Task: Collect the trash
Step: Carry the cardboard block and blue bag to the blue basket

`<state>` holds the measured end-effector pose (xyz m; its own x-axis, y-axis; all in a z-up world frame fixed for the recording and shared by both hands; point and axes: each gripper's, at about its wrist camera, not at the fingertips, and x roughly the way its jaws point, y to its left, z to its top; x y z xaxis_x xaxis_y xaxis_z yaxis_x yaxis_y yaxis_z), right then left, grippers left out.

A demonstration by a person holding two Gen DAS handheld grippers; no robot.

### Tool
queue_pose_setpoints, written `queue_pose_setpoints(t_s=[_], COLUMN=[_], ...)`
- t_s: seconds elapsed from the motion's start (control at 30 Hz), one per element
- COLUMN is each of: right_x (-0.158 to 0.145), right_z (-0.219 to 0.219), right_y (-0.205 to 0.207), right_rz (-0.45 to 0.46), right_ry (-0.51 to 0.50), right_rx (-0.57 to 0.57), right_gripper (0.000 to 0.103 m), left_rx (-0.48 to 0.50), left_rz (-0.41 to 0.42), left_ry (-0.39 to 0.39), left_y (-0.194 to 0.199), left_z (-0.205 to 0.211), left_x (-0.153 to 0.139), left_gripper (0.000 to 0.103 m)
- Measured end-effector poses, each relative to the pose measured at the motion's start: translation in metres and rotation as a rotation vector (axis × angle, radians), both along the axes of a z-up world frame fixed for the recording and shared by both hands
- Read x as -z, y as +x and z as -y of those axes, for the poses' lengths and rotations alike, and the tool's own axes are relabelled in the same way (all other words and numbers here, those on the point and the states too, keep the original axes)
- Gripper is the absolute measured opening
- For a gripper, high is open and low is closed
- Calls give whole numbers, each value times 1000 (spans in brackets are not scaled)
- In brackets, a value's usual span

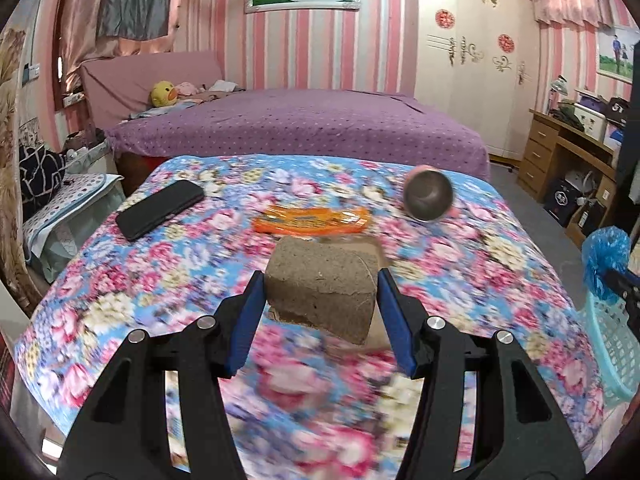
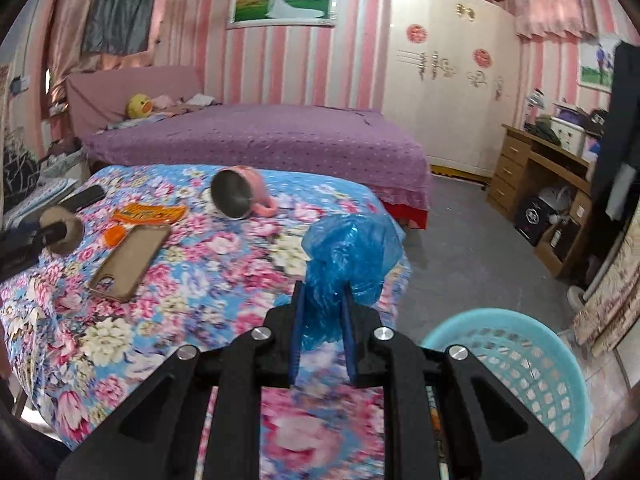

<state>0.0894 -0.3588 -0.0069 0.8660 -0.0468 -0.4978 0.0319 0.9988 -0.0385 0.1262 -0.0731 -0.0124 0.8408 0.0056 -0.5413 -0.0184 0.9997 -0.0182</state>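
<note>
My left gripper (image 1: 322, 280) is shut on a brown cardboard tube (image 1: 324, 282) and holds it above the floral-covered table (image 1: 160, 280); the tube also shows in the right wrist view (image 2: 62, 230). My right gripper (image 2: 323, 294) is shut on a crumpled blue plastic bag (image 2: 352, 252), held over the table's right edge; the bag also shows in the left wrist view (image 1: 606, 256). An orange wrapper (image 1: 314, 220) lies on the table beyond the tube. A turquoise mesh basket (image 2: 516, 364) stands on the floor right of the table.
A black phone (image 1: 160, 208), a brown phone case (image 2: 130, 262) and a tipped pink cup with a steel inside (image 1: 428, 196) lie on the table. A purple bed (image 1: 300, 124) stands behind. A wooden desk (image 2: 536, 172) is at the right.
</note>
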Motion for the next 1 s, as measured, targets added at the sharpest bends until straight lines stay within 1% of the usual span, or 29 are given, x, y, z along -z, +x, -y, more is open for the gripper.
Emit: queue_pose_setpoints(t_s=[0.17,0.4,0.6,0.73,0.87,1.0], right_x=[-1,-6,-1,4,10,12], right_z=[32,85,134,163,193,216], right_y=[-13,-35,-54,-64,-77,-90], right_rz=[21,49,44,27,18,30], right_ry=[8,19,12,12,13,45], right_rx=[52,140,223,278,340,384], right_gripper=[17,17,17,17,17,17], left_rx=[39,88,143,198,297,382], left_rz=[19,55,59,45,41,35], left_ry=[28,24,30,2,-24,-30], left_y=[-10,-18,-21,-19,-22,-26], left_z=[41,86,130,160,202,241], left_x=[-4,-17,-14,-9,-2,7], left_gripper=[55,55,55,55,55,55])
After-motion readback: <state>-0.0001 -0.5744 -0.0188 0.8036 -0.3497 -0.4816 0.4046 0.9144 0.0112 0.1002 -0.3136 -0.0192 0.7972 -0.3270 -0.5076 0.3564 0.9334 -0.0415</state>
